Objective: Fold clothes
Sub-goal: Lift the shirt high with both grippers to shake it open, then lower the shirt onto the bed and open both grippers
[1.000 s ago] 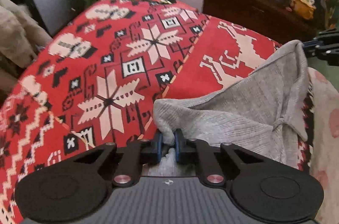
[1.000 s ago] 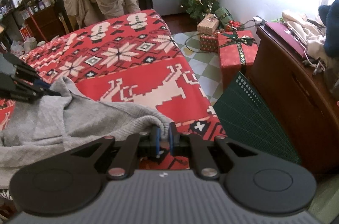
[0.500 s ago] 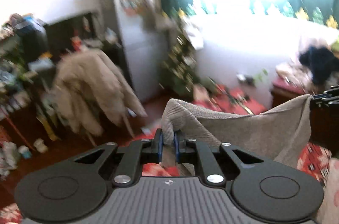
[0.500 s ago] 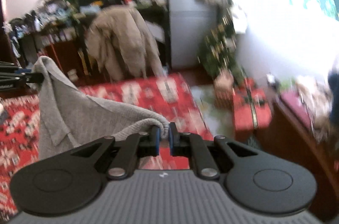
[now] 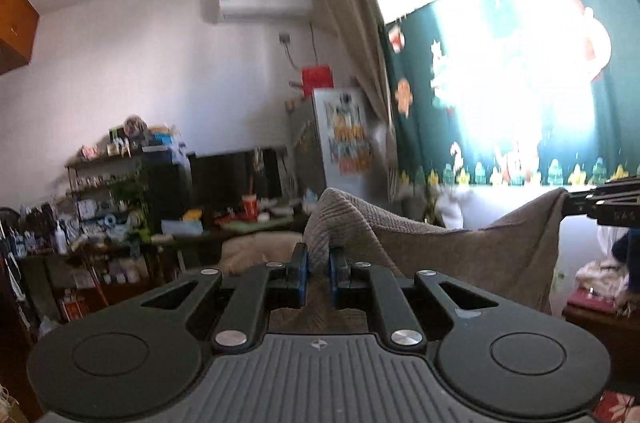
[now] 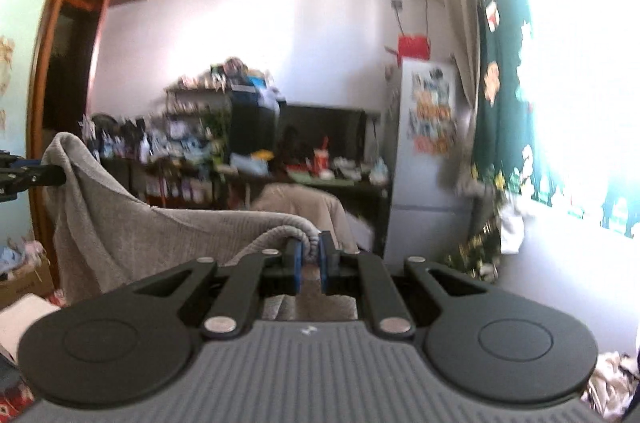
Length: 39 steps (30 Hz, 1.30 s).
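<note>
I can read almost nothing from where I hold my claws. The fridge (image 5: pixel 344 139) at about twelve o'clock carries bright stickers on its door, but their lettering is smeared beyond reading in both views. At three o'clock in my left view, the dark body of my right claw (image 5: pixel 612 207) bears small embossed characters, too faint to make out. The curtain (image 5: pixel 500 95) shows only pictures.

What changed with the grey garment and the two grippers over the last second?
Both grippers rose and tilted from looking down at the red patterned bedspread to pointing level across the room, lifting the grey garment off it; it now hangs stretched between them. Unchanged: left gripper and right gripper each stay shut on a bunched edge of it.
</note>
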{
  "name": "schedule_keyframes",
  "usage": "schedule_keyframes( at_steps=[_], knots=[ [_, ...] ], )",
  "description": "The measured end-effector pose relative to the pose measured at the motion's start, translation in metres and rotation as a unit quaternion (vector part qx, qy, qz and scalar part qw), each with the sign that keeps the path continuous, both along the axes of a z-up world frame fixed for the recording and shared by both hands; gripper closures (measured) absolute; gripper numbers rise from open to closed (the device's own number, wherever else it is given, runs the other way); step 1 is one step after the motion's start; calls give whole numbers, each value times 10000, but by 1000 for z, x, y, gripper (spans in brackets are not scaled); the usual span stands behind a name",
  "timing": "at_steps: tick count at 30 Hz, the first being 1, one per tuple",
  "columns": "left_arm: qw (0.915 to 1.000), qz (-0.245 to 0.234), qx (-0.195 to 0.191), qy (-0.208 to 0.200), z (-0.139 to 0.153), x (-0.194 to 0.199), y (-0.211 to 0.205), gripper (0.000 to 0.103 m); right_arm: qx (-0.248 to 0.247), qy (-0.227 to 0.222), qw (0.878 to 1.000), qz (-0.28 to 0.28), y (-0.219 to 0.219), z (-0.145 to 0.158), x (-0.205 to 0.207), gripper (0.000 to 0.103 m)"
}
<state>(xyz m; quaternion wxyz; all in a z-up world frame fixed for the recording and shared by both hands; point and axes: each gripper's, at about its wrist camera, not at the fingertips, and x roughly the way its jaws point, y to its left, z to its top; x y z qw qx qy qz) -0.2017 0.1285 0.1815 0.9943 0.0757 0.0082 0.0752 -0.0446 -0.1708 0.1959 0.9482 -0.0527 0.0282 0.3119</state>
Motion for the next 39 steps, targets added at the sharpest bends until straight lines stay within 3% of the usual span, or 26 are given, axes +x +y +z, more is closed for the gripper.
schedule_keyframes(
  at_steps=[8, 13, 16, 23, 30, 35, 39],
  knots=[
    [9995, -241, 109, -182, 22, -47, -9, 93, 211, -424, 9986, 230, -14, 49, -54, 94],
    [9983, -381, -372, 228, 7, -39, 4, 93, 228, -337, 9985, 370, -14, 61, -64, 94],
    [9963, -284, -557, 593, -16, -27, 12, 93, 54, -120, 9991, 398, -3, 48, -54, 94],
    [9808, 8, -980, 1686, -102, 25, 23, 93, -773, 868, 9925, 380, 49, -40, -10, 94],
    [9517, 313, -1285, 2770, -201, 78, 36, 93, -1480, 1792, 9725, 110, 93, -161, 45, 94],
    [9384, 560, -1312, 3146, -242, 105, 45, 93, -1671, 2347, 9576, 20, 124, -235, 96, 94],
    [9309, 703, -1336, 3326, -259, 127, 51, 93, -1657, 2559, 9524, -4, 143, -269, 133, 94]
  ],
)
